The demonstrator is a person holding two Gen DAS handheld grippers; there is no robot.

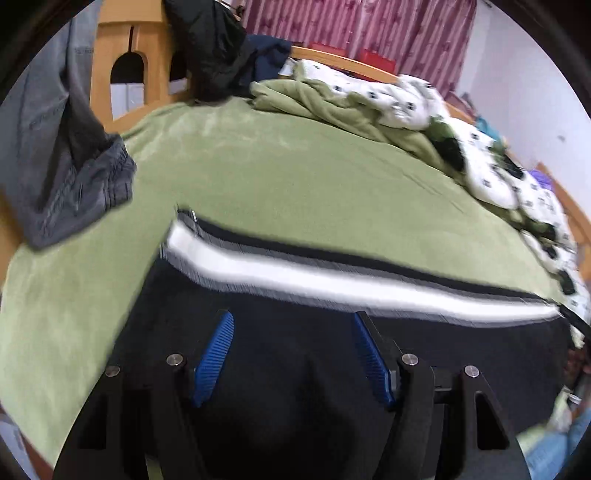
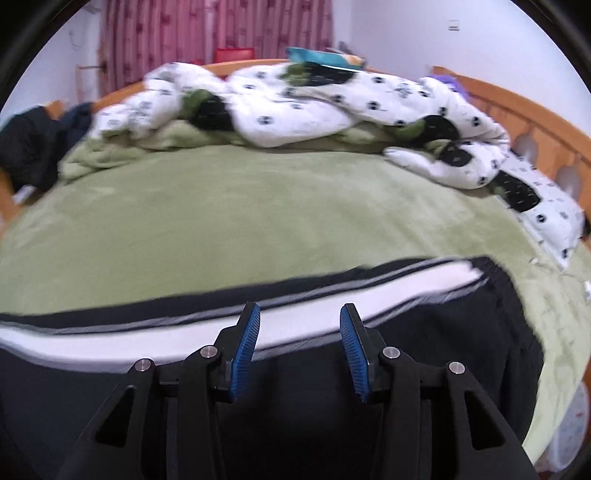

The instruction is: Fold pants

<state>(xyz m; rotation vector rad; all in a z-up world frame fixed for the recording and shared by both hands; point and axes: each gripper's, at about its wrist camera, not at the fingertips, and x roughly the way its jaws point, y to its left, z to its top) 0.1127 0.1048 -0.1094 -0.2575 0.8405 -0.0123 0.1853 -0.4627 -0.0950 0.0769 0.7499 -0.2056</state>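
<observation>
Black pants (image 1: 295, 350) with a white and grey side stripe (image 1: 332, 280) lie flat across the near part of a green bed (image 1: 277, 184). My left gripper (image 1: 293, 321) is open, its blue pads over the black fabric just short of the stripe, holding nothing. In the right wrist view the same pants (image 2: 461, 332) lie across the near bed edge, with the stripe (image 2: 147, 336) running left. My right gripper (image 2: 300, 314) is open, its fingertips over the stripe, holding nothing. Both views are motion-blurred.
A grey garment (image 1: 66, 166) hangs at the left over the wooden bed frame (image 1: 122, 48). A dark jacket (image 1: 218, 48) sits at the back. A crumpled white and green duvet (image 2: 332, 99) lies along the far side. Pink curtains (image 2: 214, 29) hang behind.
</observation>
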